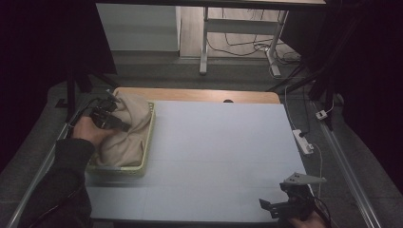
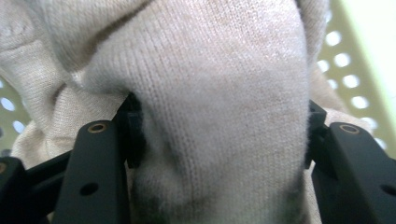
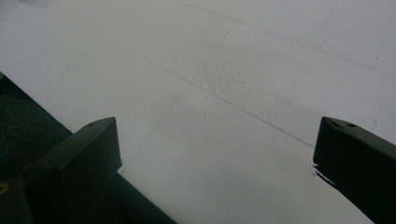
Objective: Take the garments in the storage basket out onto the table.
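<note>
Beige knit point(image 2: 210, 107) bunched in the basket point(image 1: 147, 142) at nine o'clock on the table point(image 1: 218, 152), pinched as a thick fold by the left gripper point(image 1: 110, 118); apparently mid-grab, next needing a lift clear; right gripper point(image 1: 285, 202) wide, idle at five o'clock.

Both grippers are black: left gripper point(image 1: 110, 117) is a blocky body with black cable looping off the back, right gripper point(image 1: 289, 203) carries a grey three-cornered plate point(image 1: 302, 179) on top with a cable at its rear. In the left gripper view the jaws are flat matte-black bars, each with a brass-ringed screw hole near the tip plus a plain hole lower down. Person's left arm wears a dark long sleeve point(image 1: 66, 175), cuff at the wrist.
</note>
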{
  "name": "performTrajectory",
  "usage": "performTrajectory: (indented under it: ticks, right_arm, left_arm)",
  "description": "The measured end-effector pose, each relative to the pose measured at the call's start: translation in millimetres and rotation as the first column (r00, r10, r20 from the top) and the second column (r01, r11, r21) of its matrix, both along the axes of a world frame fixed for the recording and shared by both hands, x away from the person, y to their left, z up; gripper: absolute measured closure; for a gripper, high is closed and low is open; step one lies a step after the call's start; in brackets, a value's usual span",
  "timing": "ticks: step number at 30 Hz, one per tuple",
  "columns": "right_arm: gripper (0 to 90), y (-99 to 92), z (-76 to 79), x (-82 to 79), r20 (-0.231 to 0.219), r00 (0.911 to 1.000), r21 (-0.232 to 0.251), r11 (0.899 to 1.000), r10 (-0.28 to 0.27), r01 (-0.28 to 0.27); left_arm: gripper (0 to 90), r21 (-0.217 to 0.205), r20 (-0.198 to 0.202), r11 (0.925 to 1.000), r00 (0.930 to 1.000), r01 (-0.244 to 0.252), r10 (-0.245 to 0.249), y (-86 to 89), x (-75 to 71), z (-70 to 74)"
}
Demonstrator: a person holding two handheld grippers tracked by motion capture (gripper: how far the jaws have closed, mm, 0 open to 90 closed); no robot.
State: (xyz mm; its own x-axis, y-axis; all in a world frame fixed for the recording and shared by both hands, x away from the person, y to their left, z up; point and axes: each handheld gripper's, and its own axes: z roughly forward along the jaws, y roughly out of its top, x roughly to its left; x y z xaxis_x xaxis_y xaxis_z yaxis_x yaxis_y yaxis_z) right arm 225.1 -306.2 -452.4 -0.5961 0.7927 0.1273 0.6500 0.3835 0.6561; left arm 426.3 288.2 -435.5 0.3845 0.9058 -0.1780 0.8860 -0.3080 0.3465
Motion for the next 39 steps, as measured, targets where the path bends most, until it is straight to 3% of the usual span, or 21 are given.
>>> performTrajectory:
  ticks: [7,14,23,39]
  right_arm:
    - [0.6,-0.1,-0.1,0.1,0.001,1.0000,0.000,1.000,0.000,0.000]
    - [0.6,0.0,-0.1,0.2,-0.001,1.0000,0.000,1.000,0.000,0.000]
    - [0.6,-0.1,-0.2,0.4,-0.003,1.0000,0.000,1.000,0.001,-0.001]
    - [0.6,-0.2,-0.3,0.5,-0.003,1.0000,0.000,1.000,0.002,-0.002]
  left_arm:
    - [40.8,-0.035,0.049,0.9992,0.9987,0.018,-0.017,0.5,-1.9,24.9]
    - [40.7,-0.016,0.072,0.9987,0.9962,0.050,-0.048,-4.4,-1.8,51.0]
    - [41.5,-0.034,0.104,0.9980,0.9934,0.052,-0.049,-2.8,-3.6,91.5]
    - [42.2,-0.038,0.200,0.9969,0.9779,0.069,-0.060,-5.3,-9.4,162.3]
